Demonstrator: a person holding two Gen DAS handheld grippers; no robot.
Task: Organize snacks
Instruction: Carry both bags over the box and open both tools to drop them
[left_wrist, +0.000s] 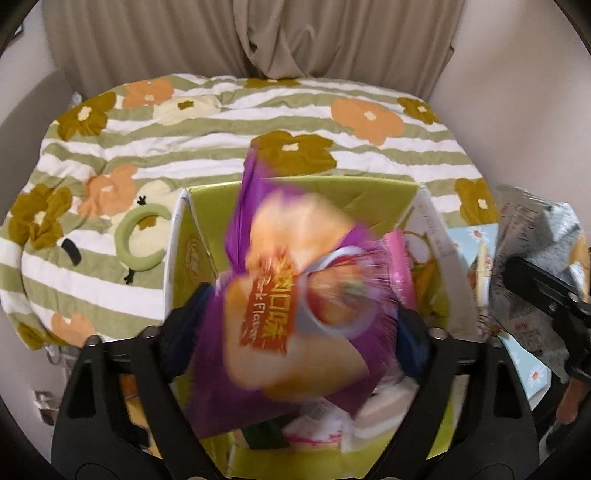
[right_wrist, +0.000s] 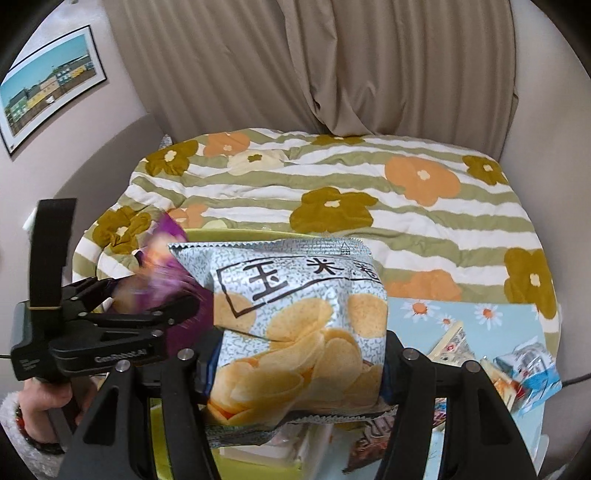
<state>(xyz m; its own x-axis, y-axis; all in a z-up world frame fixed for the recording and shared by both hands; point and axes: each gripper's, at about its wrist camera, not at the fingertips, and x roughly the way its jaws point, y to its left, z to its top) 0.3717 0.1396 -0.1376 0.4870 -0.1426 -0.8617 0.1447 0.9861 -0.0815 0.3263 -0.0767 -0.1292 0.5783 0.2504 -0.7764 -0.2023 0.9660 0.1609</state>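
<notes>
Left gripper (left_wrist: 295, 332) clamped on a purple snack bag (left_wrist: 295, 314), fingers squeezed in on both sides of it, bag up over the green box (left_wrist: 369, 192). Bag's blurred w/ motion, print only half readable. Right gripper (right_wrist: 295, 365) pinching a silver chip bag (right_wrist: 295, 325), fingers closed against its left & right edges, bag upright and filling the middle of the right wrist view.

Around them: the box sits open on a floral striped blanket (left_wrist: 221, 147), flaps (left_wrist: 436, 229) spread to the sides, already holding a pink packet (left_wrist: 400, 266) and other wrappers down at the bottom, hard to ID. Green ring (left_wrist: 138, 240) lies on the blanket left of the box, black clips near it. Right of the box, a light-blue daisy cloth (right_wrist: 480, 321) w/ loose small packets (right_wrist: 524, 373) on it. Beige curtain (right_wrist: 369, 74) behind the bed, framed picture (right_wrist: 48, 88) on the wall at left.

In the way: purple bag blocks most of the box interior from the left cam; chip bag hides the box almost entirely from the right cam, only a strip of green rim shows above & below. Left gripper crosses into the right view at left, person's hand (right_wrist: 44, 402) on its handle, cut off by the frame edge. Right gripper and silver bag show at the far right edge of the left view, partly cropped.
</notes>
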